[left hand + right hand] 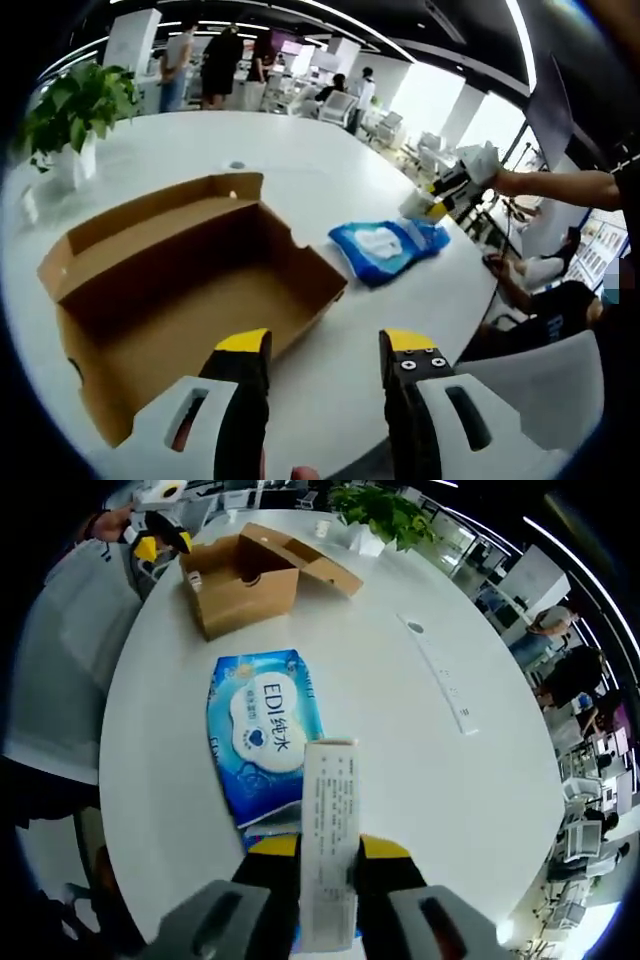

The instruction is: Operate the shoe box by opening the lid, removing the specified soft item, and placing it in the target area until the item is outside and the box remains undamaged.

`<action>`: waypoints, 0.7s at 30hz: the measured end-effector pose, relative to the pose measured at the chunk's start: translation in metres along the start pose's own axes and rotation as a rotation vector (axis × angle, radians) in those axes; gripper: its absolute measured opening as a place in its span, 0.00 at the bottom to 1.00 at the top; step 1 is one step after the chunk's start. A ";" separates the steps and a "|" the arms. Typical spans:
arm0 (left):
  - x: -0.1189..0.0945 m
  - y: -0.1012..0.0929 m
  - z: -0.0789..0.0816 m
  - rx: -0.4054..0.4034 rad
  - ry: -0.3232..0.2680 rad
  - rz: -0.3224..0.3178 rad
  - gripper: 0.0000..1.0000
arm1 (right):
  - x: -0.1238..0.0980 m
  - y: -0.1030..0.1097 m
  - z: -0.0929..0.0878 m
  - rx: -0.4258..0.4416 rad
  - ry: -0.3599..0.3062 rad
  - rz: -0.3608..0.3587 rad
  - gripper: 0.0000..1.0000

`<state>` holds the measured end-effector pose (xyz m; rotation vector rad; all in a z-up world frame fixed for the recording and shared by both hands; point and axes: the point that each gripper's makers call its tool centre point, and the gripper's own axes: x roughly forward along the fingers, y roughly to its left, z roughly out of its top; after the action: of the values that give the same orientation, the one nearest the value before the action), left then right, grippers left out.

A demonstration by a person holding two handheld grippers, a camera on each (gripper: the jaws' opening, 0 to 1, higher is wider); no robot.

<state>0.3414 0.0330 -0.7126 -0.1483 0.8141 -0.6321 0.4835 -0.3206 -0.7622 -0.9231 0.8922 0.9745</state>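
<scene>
"EDI" with Chinese characters on the blue wipes pack (265,735); fine print on its white flap, unreadable.

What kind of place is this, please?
Probably an open-plan office: a large white table holds a potted plant, rows of desks and chairs stand behind it, and people stand under strip ceiling lights.

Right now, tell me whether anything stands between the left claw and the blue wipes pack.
Nothing visible does. Bare table lies between the left claw and the blue wipes pack; the open shoe box sits off to one side, its corner clear of that line.
</scene>
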 end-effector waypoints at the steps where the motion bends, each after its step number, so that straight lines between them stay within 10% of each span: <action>1: 0.000 0.000 0.000 0.000 0.001 0.001 0.44 | 0.000 0.001 0.000 0.001 0.000 0.000 0.17; 21: -0.004 0.006 -0.006 -0.024 -0.003 0.021 0.44 | -0.008 -0.019 0.013 -0.027 -0.004 -0.009 0.17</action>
<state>0.3380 0.0413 -0.7159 -0.1622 0.8191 -0.6028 0.5019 -0.3159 -0.7464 -0.9470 0.8729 0.9820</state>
